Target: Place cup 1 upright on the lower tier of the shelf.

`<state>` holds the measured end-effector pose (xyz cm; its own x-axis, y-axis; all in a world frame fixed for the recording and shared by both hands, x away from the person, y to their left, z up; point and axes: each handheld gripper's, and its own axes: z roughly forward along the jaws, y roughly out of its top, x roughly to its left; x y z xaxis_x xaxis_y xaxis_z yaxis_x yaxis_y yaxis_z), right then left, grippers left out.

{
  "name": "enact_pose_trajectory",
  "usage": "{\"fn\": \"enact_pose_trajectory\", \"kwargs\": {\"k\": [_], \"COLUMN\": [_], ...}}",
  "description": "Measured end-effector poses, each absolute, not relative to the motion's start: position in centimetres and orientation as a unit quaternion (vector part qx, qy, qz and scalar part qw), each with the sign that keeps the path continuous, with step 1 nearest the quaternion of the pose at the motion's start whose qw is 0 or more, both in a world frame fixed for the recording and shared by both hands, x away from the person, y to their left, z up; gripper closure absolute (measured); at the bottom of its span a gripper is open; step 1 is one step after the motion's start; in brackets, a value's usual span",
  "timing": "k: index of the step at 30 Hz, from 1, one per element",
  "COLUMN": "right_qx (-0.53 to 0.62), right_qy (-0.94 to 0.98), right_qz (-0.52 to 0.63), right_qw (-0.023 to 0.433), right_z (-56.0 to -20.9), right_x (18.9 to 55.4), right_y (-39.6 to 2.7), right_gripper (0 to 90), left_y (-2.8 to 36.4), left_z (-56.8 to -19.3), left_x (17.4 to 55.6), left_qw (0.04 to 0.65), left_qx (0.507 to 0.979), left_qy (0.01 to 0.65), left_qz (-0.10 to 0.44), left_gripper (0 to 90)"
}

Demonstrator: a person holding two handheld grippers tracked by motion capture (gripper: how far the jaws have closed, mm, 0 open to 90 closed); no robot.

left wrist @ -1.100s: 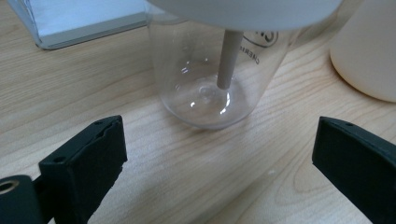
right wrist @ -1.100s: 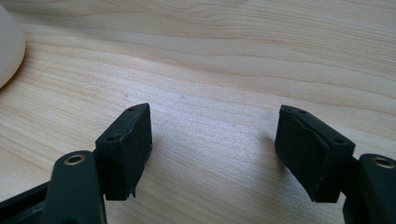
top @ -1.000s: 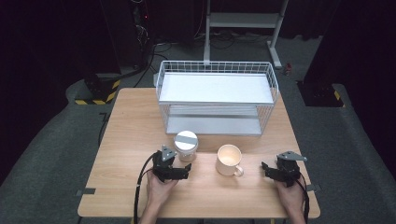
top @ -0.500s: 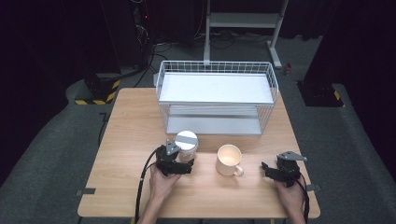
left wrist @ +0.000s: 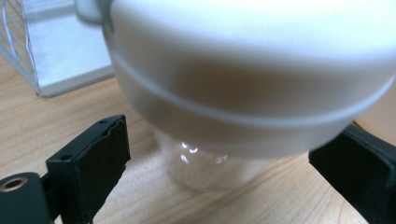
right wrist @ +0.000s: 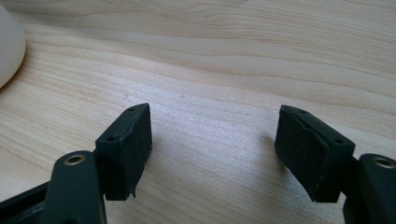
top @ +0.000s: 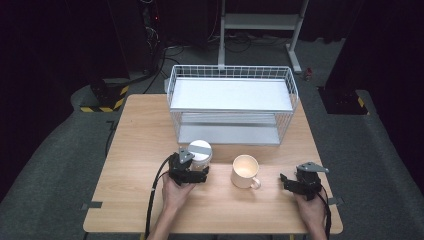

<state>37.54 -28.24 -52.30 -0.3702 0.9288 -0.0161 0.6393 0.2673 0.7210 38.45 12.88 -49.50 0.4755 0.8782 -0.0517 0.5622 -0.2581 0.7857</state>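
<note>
- A wooden counter [top: 145,135] is seen from the high view, set on a grey floor with dark surroundings.
- A white wire rack [top: 232,102] with two flat shelves is placed at the far middle of the counter; a corner of it is seen at the upper left of the left gripper view [left wrist: 28,51].
- A clear cup with a white lid [top: 200,152] is stood upright on the counter just in front of the rack's left half. In the left gripper view the lid [left wrist: 252,79] is seen very near and blurred, with the clear body below it resting on the wood.
- A cream mug [top: 245,171] is stood upright to the right of the cup, apart from it, its handle turned toward the near right. Its rounded edge is seen at the upper left of the right gripper view [right wrist: 8,46].
- The left gripper [left wrist: 219,172] is held by a hand at the cup, with its jaws spread wide on either side of the clear body; a gap is seen at the left jaw, so nothing is clamped.
- The right gripper [right wrist: 212,149] is held low over bare wood, well to the right of the mug, with its jaws wide apart and nothing between them.
</note>
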Motion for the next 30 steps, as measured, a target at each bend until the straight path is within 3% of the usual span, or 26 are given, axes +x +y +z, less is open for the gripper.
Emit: {"fn": "enact_pose_trajectory", "kwargs": {"k": [30], "right_qx": [0.512], "right_qy": [0.764], "right_qz": [0.32], "right_qw": [0.227], "right_z": [-52.29], "right_x": [37.51], "right_y": [-28.26], "right_gripper": [27.8], "left_y": [12.1], "left_z": [-49.89], "left_x": [39.32], "left_qw": [0.396], "left_qx": [0.763], "left_qy": [0.459], "left_qz": [0.222], "left_gripper": [18.7]}}
